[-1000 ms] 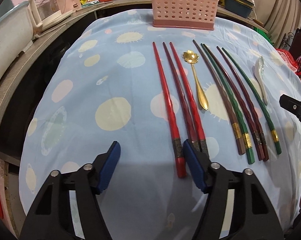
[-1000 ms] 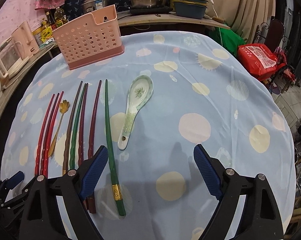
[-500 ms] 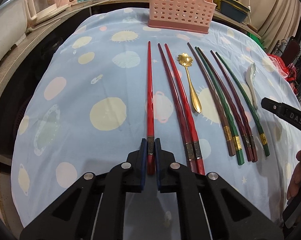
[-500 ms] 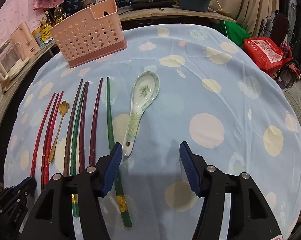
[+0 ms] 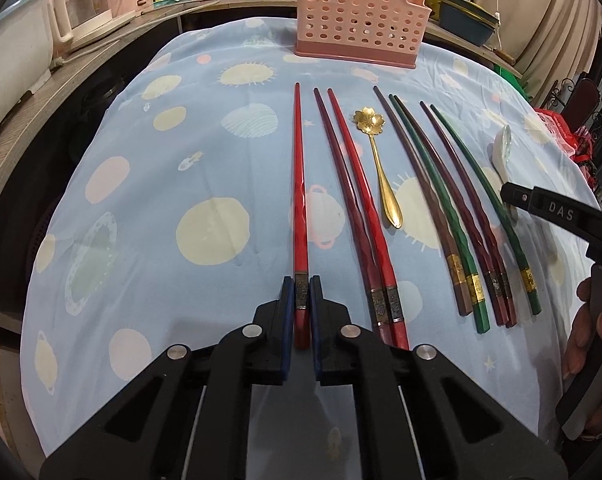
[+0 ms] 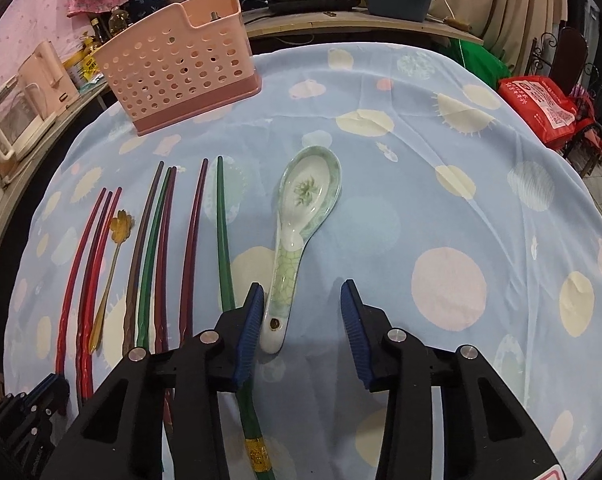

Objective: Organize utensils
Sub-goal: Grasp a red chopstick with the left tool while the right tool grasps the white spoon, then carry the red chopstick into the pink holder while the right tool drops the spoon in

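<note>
My left gripper [image 5: 301, 300] is shut on the near end of a red chopstick [image 5: 299, 184], the leftmost of a row on the blue spotted cloth. Two more red chopsticks [image 5: 357, 204], a gold flower spoon [image 5: 381, 168] and several brown, green and maroon chopsticks [image 5: 453, 208] lie to its right. My right gripper [image 6: 301, 320] is open, its jaws either side of the handle of a green-and-white ceramic spoon [image 6: 301, 220]; its left finger [image 6: 249, 328] is over a green chopstick [image 6: 223, 240]. A pink perforated utensil basket [image 5: 357, 12] stands at the far edge.
A counter with a kettle [image 5: 101, 0], bottles and pots runs behind the table. A red bag [image 6: 537, 108] sits off the right edge. The cloth [image 6: 481, 220] to the right of the ceramic spoon carries nothing.
My left gripper went from open to shut on the leftmost red chopstick and shifted it left of the other two. My right gripper moved forward to the ceramic spoon's handle and narrowed.
</note>
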Available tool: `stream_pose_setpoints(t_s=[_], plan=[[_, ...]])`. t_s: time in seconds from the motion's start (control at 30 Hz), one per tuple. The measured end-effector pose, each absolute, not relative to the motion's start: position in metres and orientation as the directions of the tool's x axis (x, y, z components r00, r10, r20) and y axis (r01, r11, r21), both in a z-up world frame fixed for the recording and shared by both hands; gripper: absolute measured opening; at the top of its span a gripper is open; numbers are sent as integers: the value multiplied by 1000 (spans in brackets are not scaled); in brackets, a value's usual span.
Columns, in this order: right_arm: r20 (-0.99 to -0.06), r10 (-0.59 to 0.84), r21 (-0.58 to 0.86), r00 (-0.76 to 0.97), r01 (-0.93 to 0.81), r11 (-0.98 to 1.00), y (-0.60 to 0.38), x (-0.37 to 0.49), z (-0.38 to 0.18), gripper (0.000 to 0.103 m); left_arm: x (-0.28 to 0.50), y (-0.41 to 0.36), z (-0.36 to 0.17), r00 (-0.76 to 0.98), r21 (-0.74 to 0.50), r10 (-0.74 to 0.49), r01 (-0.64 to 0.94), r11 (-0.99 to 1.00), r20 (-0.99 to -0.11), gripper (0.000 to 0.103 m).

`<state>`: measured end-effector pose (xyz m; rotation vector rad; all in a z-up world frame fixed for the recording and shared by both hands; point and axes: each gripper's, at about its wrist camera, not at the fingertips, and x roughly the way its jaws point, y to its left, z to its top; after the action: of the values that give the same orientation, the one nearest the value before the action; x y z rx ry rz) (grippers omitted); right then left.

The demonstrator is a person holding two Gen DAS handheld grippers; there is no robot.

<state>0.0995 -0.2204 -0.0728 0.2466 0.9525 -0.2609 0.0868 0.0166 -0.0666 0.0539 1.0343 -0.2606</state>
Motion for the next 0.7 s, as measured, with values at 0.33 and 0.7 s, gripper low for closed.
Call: stream_pose_setpoints(t_s=[0.33,0.7], plan=[[-820,-90,107,565,306,946,-228,81,-73,13,85,16,-66,488,-74,-187,242,967,-853,7],[-807,-70,129,586,291,948,-229,60,-58,10,80,18,-54,501,-104,-220,249,963,-837,7]])
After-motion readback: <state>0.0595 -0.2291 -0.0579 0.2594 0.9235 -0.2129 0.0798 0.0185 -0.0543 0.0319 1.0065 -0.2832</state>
